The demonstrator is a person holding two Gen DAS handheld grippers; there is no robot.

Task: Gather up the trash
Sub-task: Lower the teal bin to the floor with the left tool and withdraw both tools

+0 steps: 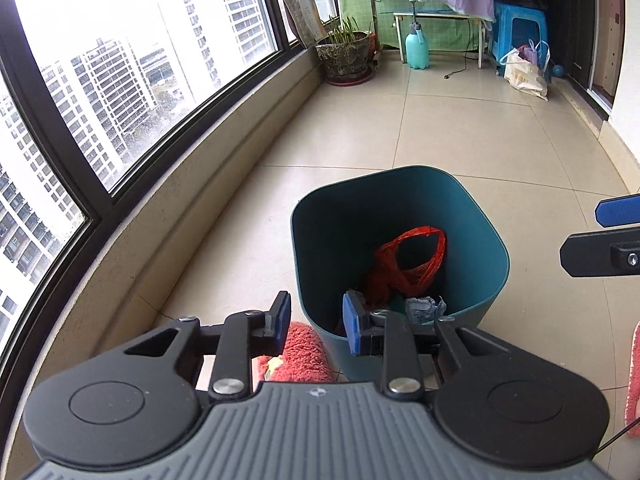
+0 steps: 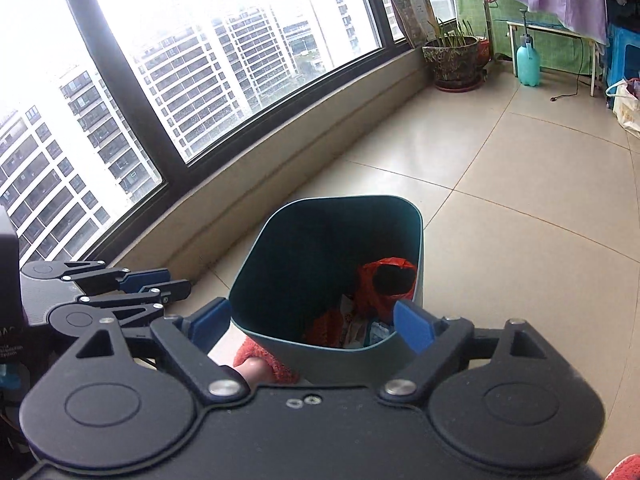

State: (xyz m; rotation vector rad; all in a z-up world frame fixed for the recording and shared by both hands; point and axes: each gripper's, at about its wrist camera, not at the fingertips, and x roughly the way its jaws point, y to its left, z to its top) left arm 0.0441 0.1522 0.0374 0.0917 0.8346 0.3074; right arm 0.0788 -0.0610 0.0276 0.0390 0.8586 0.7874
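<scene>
A teal trash bin [image 1: 472, 216] stands on the tiled floor and also shows in the right wrist view [image 2: 320, 208]. Inside lie a red plastic bag [image 1: 404, 264], a crumpled grey paper [image 1: 424, 308] and other scraps [image 2: 352, 328]. My left gripper [image 1: 316, 322] is open and empty, its fingers straddling the bin's near-left rim. My right gripper [image 2: 312, 320] is open and empty above the bin's near rim. The right gripper's fingers [image 1: 600, 248] show at the right edge of the left wrist view. The left gripper [image 2: 152, 284] shows at left in the right wrist view.
A curved window wall with a low ledge [image 1: 192, 216] runs along the left. A potted plant [image 1: 346, 54], a teal spray bottle [image 1: 417, 50], a white bench [image 1: 440, 20], a blue stool [image 1: 520, 36] and a white bag [image 1: 524, 74] stand at the far end. A pink fuzzy slipper [image 1: 304, 354] is beside the bin.
</scene>
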